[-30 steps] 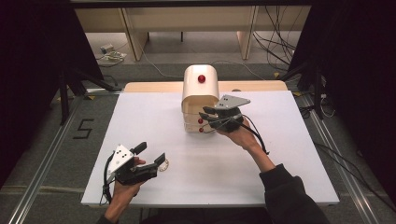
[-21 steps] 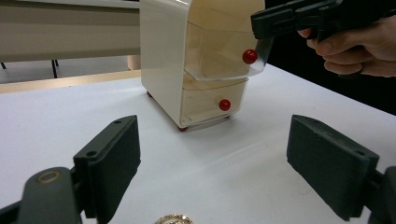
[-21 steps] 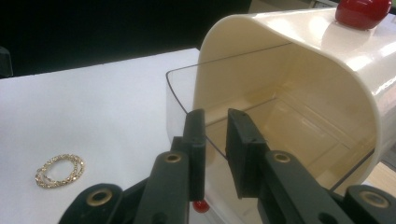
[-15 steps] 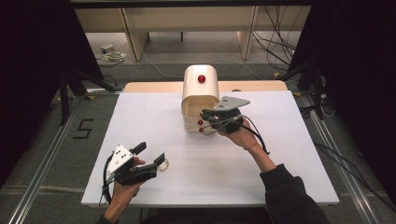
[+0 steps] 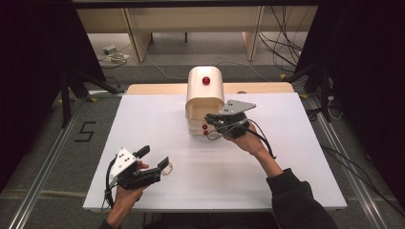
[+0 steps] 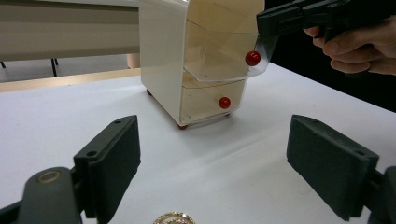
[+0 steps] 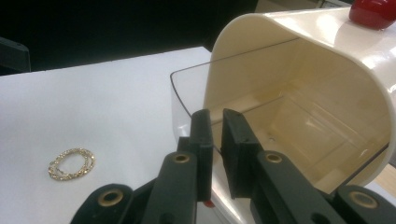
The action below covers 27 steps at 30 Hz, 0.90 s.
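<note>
Drawer front, seemingly pinched, right hand-held gripper

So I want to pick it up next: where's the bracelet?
The bracelet lies on the white table, near its front-left, just ahead of the open left gripper.

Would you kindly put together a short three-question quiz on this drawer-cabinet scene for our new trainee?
1. True or false: the top drawer of the cream mini drawer cabinet is pulled partly out.
2. Which claw grips the front wall of that clear drawer? A) left claw B) right claw C) neither
3. Fill in: the gold bracelet lies on the white ____, just in front of the left claw.

Key
1. True: it juts out past the lower drawer, as the left gripper view shows.
2. B: the right claw has just been closing, and its jaws now pinch the wall.
3. table.
</note>
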Each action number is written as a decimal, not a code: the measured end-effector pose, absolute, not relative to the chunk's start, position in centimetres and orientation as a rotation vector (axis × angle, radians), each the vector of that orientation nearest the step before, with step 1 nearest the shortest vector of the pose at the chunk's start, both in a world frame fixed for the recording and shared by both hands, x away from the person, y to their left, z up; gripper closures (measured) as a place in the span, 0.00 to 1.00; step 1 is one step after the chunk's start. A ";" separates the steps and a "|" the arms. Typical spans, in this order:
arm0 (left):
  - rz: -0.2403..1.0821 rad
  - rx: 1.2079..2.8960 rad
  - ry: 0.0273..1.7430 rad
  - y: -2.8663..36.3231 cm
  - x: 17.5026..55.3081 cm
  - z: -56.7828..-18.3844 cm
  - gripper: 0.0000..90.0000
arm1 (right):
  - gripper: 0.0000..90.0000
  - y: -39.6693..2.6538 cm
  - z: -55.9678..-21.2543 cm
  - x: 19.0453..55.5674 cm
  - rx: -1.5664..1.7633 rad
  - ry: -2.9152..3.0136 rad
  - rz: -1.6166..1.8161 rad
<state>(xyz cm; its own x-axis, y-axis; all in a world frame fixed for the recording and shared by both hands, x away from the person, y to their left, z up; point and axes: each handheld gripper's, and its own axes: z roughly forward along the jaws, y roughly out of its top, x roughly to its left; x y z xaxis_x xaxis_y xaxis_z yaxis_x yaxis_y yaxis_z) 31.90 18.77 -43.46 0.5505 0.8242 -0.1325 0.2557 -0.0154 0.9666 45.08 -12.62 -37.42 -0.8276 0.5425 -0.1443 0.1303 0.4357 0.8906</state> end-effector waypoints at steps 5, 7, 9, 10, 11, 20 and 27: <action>0.581 1.570 0.947 18.8 31.9 -43.5 0.19 | 0.92 -12.6 -37.4 44.9 0.563 2.286 1.361; 0.580 1.566 0.947 18.8 31.9 -43.4 0.19 | 0.93 -12.7 -37.4 44.8 0.560 2.288 1.361; 0.579 1.567 0.949 18.8 31.9 -43.5 0.19 | 0.93 -12.7 -37.5 44.7 0.560 2.288 1.362; 0.581 1.571 0.948 18.8 31.9 -43.5 0.19 | 0.93 -12.7 -37.5 44.6 0.557 2.290 1.361; 0.582 1.568 0.947 18.8 31.9 -43.5 0.19 | 0.93 -12.7 -37.5 44.6 0.555 2.293 1.359; 0.580 1.566 0.949 18.8 31.9 -43.4 0.19 | 0.93 -12.6 -37.5 44.2 0.543 2.303 1.351; 0.582 1.566 0.950 18.8 31.9 -43.5 0.19 | 0.92 -12.6 -37.4 44.0 0.535 2.308 1.345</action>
